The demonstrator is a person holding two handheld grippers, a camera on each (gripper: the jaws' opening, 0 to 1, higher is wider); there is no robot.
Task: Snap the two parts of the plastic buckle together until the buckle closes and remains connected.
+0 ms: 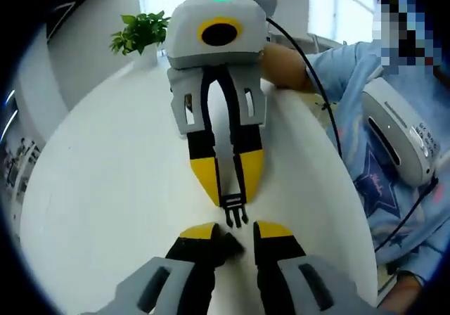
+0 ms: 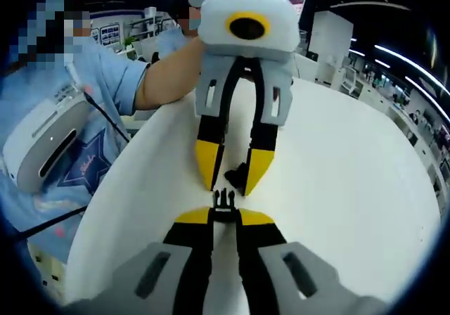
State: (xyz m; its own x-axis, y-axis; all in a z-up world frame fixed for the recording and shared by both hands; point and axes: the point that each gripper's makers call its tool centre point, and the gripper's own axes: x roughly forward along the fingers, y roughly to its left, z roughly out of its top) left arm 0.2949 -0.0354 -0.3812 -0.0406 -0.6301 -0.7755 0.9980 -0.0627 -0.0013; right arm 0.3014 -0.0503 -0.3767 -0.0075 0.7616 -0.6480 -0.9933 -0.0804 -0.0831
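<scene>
My right gripper (image 2: 223,216) is shut on the pronged half of the black buckle (image 2: 223,200), whose prongs stick out past the yellow fingertips. In the left gripper view that half (image 1: 235,211) hangs from the right gripper (image 1: 232,181), prongs pointing at my left gripper (image 1: 235,234). The socket half (image 1: 226,245) sits between the left jaws, pressed against one finger. From the right gripper view, the socket half (image 2: 237,176) shows between the left gripper's (image 2: 232,181) yellow tips. The two halves face each other a small gap apart, over the white table (image 1: 105,188).
The round white table (image 2: 351,188) has its edge close on the person's side. A person in a blue top (image 1: 383,181) sits there, with a cable (image 1: 320,90) running along the arm. A potted plant (image 1: 140,32) stands at the far edge.
</scene>
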